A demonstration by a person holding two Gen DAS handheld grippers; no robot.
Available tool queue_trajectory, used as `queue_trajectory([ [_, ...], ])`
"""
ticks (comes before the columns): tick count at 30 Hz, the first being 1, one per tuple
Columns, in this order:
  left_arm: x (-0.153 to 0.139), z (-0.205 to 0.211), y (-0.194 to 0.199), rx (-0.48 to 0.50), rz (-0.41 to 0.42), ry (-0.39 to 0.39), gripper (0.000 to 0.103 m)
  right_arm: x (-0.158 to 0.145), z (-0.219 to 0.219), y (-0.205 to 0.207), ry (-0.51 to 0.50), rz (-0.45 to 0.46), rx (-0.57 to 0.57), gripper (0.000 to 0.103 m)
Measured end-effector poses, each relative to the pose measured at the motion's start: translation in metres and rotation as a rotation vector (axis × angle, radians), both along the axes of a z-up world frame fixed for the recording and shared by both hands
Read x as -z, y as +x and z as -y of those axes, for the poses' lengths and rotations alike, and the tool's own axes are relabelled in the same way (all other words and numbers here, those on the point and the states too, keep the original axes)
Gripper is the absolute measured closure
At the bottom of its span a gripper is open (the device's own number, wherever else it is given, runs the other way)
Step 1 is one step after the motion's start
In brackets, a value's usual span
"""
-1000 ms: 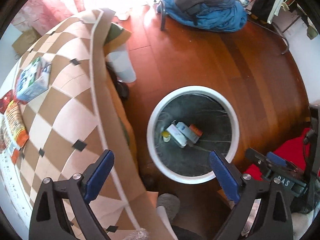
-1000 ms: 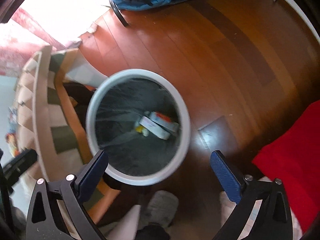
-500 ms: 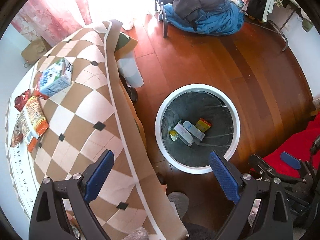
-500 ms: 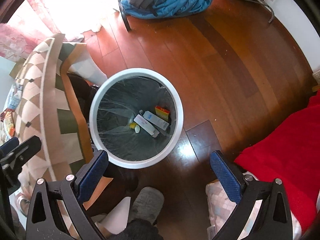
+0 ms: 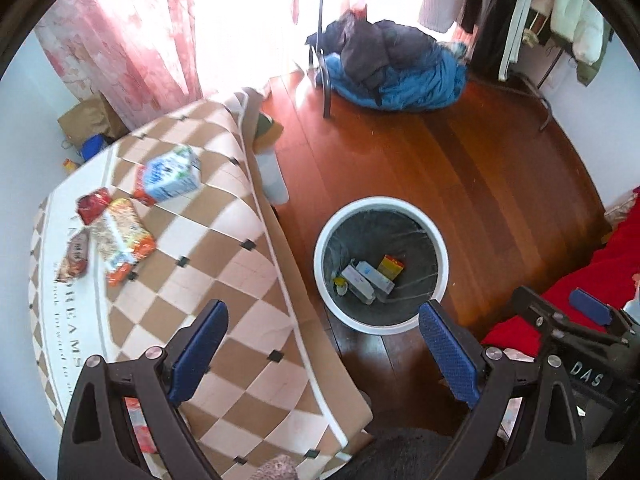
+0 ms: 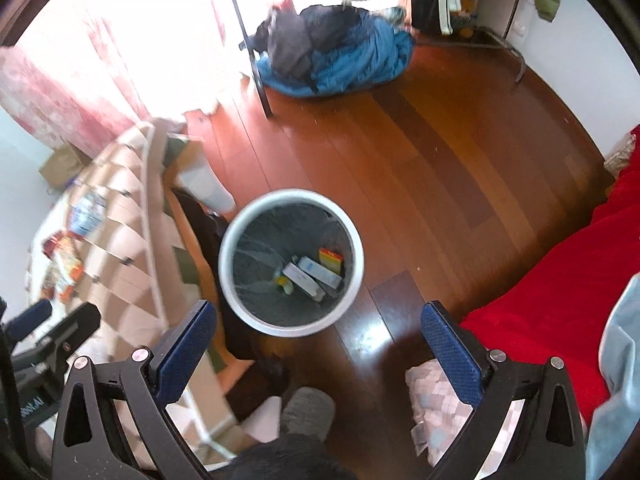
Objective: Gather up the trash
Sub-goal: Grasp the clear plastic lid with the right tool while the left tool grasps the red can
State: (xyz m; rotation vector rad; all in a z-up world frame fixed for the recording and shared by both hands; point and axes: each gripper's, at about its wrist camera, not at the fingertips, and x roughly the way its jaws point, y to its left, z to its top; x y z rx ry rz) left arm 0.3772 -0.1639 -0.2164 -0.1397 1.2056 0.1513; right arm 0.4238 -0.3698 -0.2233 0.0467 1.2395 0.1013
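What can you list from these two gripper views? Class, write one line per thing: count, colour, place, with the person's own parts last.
Bin: one, white rim, dark liner, on the floor beside the table.
Boxes: about three, white and yellow-orange, in the bin's bottom.
Carton: one, blue and white, lying on the tablecloth.
Snack wrappers: several, red and orange, on the tablecloth beside the carton.
Tablecloth: one, brown and cream checks, draped over the table.
Clothes pile: one, blue and grey, far floor.
Curtain: pink, at the window.
Blanket: red, right of the bin.
Floor: reddish wood.
Left gripper: open, empty.
Right gripper: open, empty.
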Motion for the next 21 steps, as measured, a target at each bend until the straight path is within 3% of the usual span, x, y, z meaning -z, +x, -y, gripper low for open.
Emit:
queue_trajectory([
  [6,-0.049,-0.032,-0.036,-0.053,0.076,-0.006,0.006,-0.057,-0.028,-0.034,0.103,0.069,-0.035,0.0],
  [11,-0.067,-0.08,-0.085,-0.141,0.111,-0.025,0.006,-0.058,-0.081,-0.072,0.154,0.044,-0.13,0.0],
  [13,-0.059,-0.107,-0.114,-0.201,0.095,-0.033,0.006,-0.043,-0.104,-0.086,0.168,0.011,-0.177,0.0],
  [18,-0.006,-0.16,-0.184,-0.362,-0.008,-0.088,0.006,0.02,-0.154,-0.117,0.23,-0.096,-0.244,0.003],
  [21,0.037,-0.182,-0.212,-0.455,-0.091,-0.184,0.007,0.054,-0.173,-0.124,0.216,-0.136,-0.248,0.031],
])
